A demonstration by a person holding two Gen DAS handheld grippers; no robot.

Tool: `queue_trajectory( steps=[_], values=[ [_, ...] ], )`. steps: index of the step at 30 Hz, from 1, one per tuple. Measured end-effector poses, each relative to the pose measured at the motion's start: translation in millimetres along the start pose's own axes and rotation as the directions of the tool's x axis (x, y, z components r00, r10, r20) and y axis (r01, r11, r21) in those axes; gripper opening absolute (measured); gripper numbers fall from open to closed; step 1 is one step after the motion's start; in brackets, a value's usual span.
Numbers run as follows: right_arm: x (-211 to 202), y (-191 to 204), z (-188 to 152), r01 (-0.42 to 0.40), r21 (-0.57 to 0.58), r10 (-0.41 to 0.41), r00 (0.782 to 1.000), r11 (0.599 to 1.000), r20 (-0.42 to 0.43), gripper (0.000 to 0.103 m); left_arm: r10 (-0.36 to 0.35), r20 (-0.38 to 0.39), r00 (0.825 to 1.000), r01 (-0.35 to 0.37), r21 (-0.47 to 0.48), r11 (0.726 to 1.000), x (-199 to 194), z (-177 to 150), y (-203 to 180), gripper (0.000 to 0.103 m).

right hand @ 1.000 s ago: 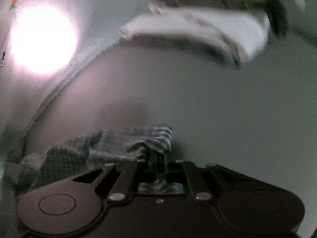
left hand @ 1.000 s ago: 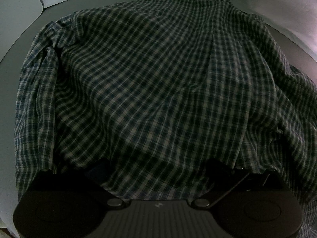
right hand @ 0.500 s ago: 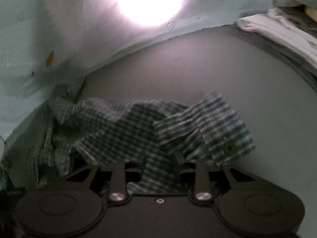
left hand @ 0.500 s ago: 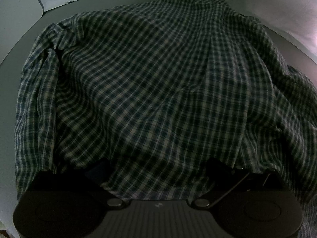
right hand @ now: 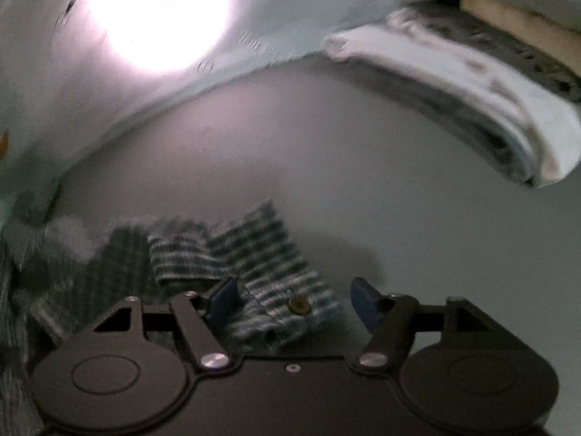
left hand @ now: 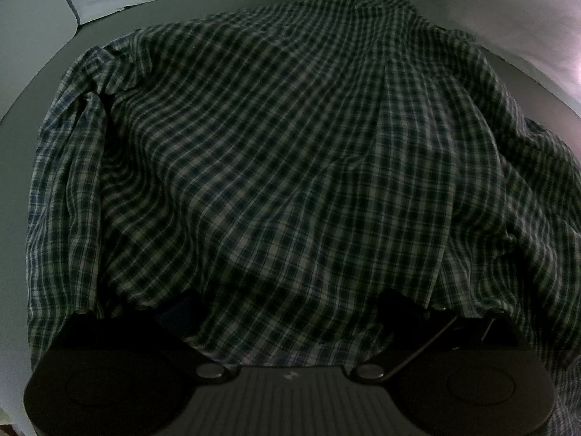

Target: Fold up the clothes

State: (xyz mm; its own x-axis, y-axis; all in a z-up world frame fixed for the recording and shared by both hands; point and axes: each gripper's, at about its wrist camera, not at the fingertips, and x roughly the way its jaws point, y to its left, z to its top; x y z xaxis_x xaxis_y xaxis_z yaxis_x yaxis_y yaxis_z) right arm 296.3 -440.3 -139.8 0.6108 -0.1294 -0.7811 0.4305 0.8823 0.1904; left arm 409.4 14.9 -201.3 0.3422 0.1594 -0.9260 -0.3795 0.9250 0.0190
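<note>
Now laying out a sleeve, the right gripper (right hand: 294,299) is opening its jaws over the buttoned cuff (right hand: 290,298) of a green plaid shirt (left hand: 276,167), which is lying spread across a grey table (right hand: 363,189). The cuff is sitting between the blue pads (right hand: 366,303), with a clear gap showing at the right-hand pad, so the cloth appears to be resting on the table rather than being gripped. To do this step well, the right hand is probably best lifting straight away once the pads are clear, since dragging sideways risks pulling the sleeve back into a bunch. The left gripper (left hand: 287,312) is pointing steeply down at the shirt's near edge, its fingers buried under the fabric draped over them; whether it is pinching the cloth cannot be told. Keeping that hand steady is likely helping the body of the shirt lie flat. Only the left wrist view is showing the shirt's broad back panel and a bunched sleeve at its left side. Only the right wrist view is showing the cuff, a stack of folded clothes (right hand: 472,101) lying well apart on the table, and a bright glare (right hand: 156,14) on the pale backdrop.
</note>
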Motion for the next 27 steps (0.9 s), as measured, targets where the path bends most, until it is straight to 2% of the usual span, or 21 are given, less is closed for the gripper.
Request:
queue_trajectory(
  steps=[1, 2, 4, 5, 7, 8, 10, 12, 15, 16, 17, 18, 20, 22, 23, 25, 27],
  values=[
    [1, 2, -1, -0.011, -0.01, 0.011, 1.0, 1.0, -0.003, 0.052, 0.0, 0.002, 1.0, 0.0, 0.0, 1.0, 0, 0, 0, 0.103],
    [0, 3, -1, -0.017, -0.023, 0.017, 1.0, 1.0, 0.006, 0.034, 0.0, 0.004, 1.0, 0.0, 0.0, 1.0, 0, 1, -1, 0.103],
    [-4, 5, 2, -0.03, -0.049, 0.031, 0.999, 0.998, 0.019, 0.017, 0.0, 0.007, 1.0, 0.0, 0.001, 1.0, 0, 1, -2, 0.103],
    [-7, 4, 4, -0.003, -0.057, 0.005, 0.999, 0.998, 0.045, 0.013, -0.001, 0.007, 1.0, 0.001, 0.002, 1.0, 0, 2, -2, 0.103],
    [-17, -5, 10, 0.102, -0.084, -0.092, 0.989, 0.991, 0.114, 0.012, -0.004, 0.008, 1.0, 0.003, 0.006, 1.0, 0, 3, -3, 0.103],
    [-20, -17, 14, 0.179, -0.081, -0.166, 0.976, 0.981, 0.142, 0.012, -0.005, 0.009, 1.0, 0.005, 0.008, 1.0, 0, 4, -3, 0.103],
    [-26, -44, 21, 0.328, -0.064, -0.311, 0.932, 0.943, 0.187, 0.012, -0.005, 0.01, 1.0, 0.005, 0.013, 1.0, -1, 5, -4, 0.103],
    [-25, -81, 26, 0.454, -0.022, -0.445, 0.88, 0.891, 0.17, 0.012, -0.007, 0.007, 1.0, 0.007, 0.019, 1.0, -1, 7, -4, 0.103],
    [-13, -113, 27, 0.572, -0.024, -0.568, 0.818, 0.82, 0.096, 0.013, -0.014, 0.008, 1.0, 0.013, 0.039, 0.999, 0, 10, -6, 0.103],
    [-10, -118, 26, 0.6, -0.041, -0.596, 0.799, 0.799, 0.077, 0.016, -0.018, 0.005, 1.0, 0.017, 0.049, 0.999, 0, 12, -6, 0.103],
    [-10, -119, 27, 0.607, -0.059, -0.604, 0.794, 0.792, 0.063, 0.019, -0.022, -0.001, 1.0, 0.022, 0.056, 0.998, -1, 15, -5, 0.103],
    [-13, -116, 27, 0.609, -0.066, -0.606, 0.793, 0.79, 0.064, 0.021, -0.028, -0.004, 1.0, 0.028, 0.056, 0.998, -2, 17, -4, 0.102],
    [-21, -99, 29, 0.605, -0.084, -0.598, 0.796, 0.792, 0.095, 0.043, -0.061, 0.018, 0.998, 0.06, 0.046, 0.997, -6, 19, 7, 0.101],
    [-29, -75, 32, 0.583, -0.107, -0.569, 0.811, 0.805, 0.139, 0.047, -0.104, 0.065, 0.992, 0.102, 0.039, 0.994, -8, 12, 26, 0.101],
    [-32, -60, 36, 0.55, -0.114, -0.531, 0.832, 0.827, 0.159, 0.048, -0.124, 0.091, 0.988, 0.12, 0.044, 0.992, -15, 14, 31, 0.101],
    [-32, -31, 46, 0.448, -0.122, -0.426, 0.889, 0.886, 0.167, 0.05, -0.152, 0.151, 0.977, 0.143, 0.071, 0.987, -30, 32, 49, 0.101],
    [-27, 4, 56, 0.298, -0.143, -0.276, 0.949, 0.944, 0.155, 0.051, -0.155, 0.2, 0.967, 0.136, 0.103, 0.985, -41, 45, 48, 0.101]
  ],
)
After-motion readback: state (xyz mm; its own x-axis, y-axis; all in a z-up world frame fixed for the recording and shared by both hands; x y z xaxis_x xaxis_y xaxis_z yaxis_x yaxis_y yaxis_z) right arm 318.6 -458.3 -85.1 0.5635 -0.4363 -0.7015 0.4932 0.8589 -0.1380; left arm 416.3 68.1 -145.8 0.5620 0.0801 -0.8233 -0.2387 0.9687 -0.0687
